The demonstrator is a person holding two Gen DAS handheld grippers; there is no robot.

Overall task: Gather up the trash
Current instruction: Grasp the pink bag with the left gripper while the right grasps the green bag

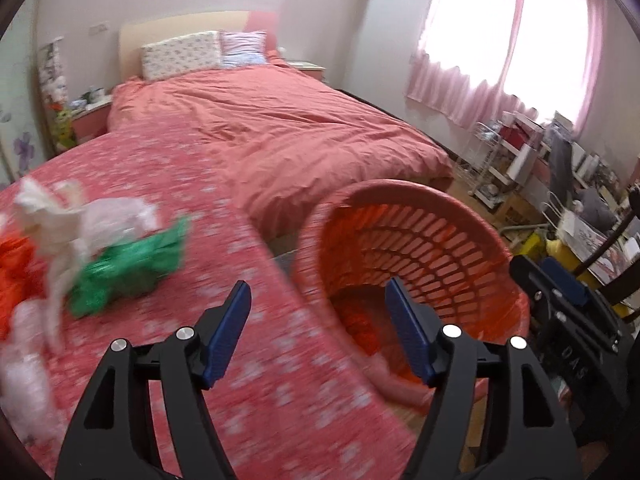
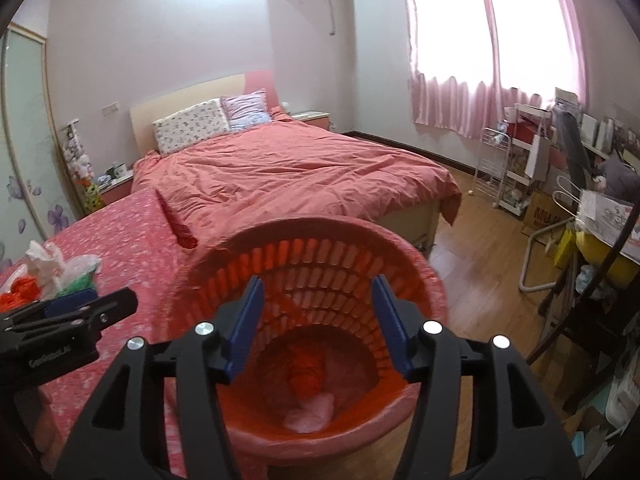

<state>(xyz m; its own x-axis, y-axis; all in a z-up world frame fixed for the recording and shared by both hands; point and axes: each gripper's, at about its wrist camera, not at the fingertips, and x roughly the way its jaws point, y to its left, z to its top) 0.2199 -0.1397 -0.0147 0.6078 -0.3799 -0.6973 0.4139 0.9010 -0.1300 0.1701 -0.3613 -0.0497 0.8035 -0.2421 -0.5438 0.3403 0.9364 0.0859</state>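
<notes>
Roughly, the job looks part done. Largest first: the red patterned table cover (image 1: 248,320) runs under and ahead of the left gripper (image 1: 318,336), whose jaws stand spread with nothing between them. Just beyond its right jaw, and directly below the right gripper (image 2: 318,330), stands the orange basket (image 2: 332,248). The right gripper's jaws are likewise spread and empty above the basket's mouth. Down inside, beneath that gripper, lie an orange crumpled piece (image 2: 306,372) and a pale pink wad (image 2: 310,412), so some trash seems already collected. Left of the left gripper, well apart from its jaws, a heap waits on the cover: a white plastic bag (image 1: 76,220), a green wrapper (image 1: 132,268), and something orange (image 1: 16,264) at the picture's edge.
</notes>
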